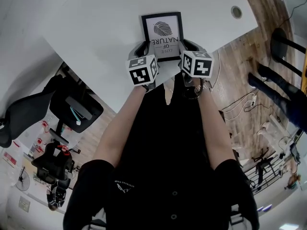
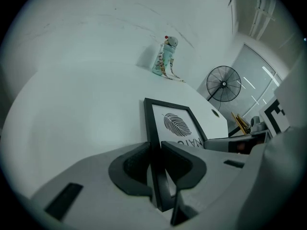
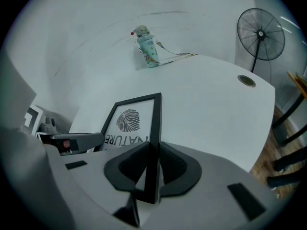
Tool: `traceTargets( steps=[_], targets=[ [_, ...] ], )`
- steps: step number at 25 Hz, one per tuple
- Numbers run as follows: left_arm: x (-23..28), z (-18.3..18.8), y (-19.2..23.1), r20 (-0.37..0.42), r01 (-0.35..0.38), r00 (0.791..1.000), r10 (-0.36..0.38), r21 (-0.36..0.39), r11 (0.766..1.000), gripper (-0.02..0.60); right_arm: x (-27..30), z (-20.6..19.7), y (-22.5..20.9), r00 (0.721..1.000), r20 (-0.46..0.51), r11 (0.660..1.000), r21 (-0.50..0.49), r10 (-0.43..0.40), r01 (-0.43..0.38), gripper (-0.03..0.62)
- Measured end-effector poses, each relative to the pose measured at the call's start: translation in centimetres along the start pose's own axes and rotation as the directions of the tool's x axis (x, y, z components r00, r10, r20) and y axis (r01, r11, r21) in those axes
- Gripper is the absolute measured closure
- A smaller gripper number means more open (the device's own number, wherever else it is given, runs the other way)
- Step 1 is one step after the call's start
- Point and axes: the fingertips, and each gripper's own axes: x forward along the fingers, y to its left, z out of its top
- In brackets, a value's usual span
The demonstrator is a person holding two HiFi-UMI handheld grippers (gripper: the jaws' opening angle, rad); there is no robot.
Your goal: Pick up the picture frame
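fig. two-handed grip at the near end of a black-edged rectangular picture frame w/ white leaf print (image 1: 163, 35), lying on the white table (image 1: 96, 23) close to its near edge. long axis runs straight away from the person. the left gripper (image 2: 156, 166) is clamped on the frame's left long rail and the right gripper (image 3: 152, 164) on the right long rail, pads pressed to both faces of each rail, so the frame sits betw. the two hands and neither is the nearer. both grips are low on the rails, leaving most of the frame's length beyond the jaws; the lift prob. needs both hands rising together or the far end will sag. whether the near end rests on the top can't be told. surroundings: small pale-green figurine (image 3: 146, 47) well apart at the far side, round table grommet (image 3: 247, 81) to the right, black standing fan (image 3: 260, 34) off the table. nothing stands over the frame.
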Motion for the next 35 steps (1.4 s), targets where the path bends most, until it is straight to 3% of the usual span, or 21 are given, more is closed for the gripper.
traceTargets(
  steps=[19,35],
  targets=[
    [-3.1,1.5,-0.8,0.065,-0.023,0.998,0.022,0.008,1.000,0.508,-2.8,1.1,1.4,0.996,0.064,0.998,-0.018,0.053,-0.052,0.526],
    [-7.4,3.9,-1.7,0.210,-0.054,0.977,0.038,0.069,0.996,0.508,-6.5,3.1,3.6,0.976,0.200,0.995,-0.072,0.082,-0.068,0.525]
  ],
)
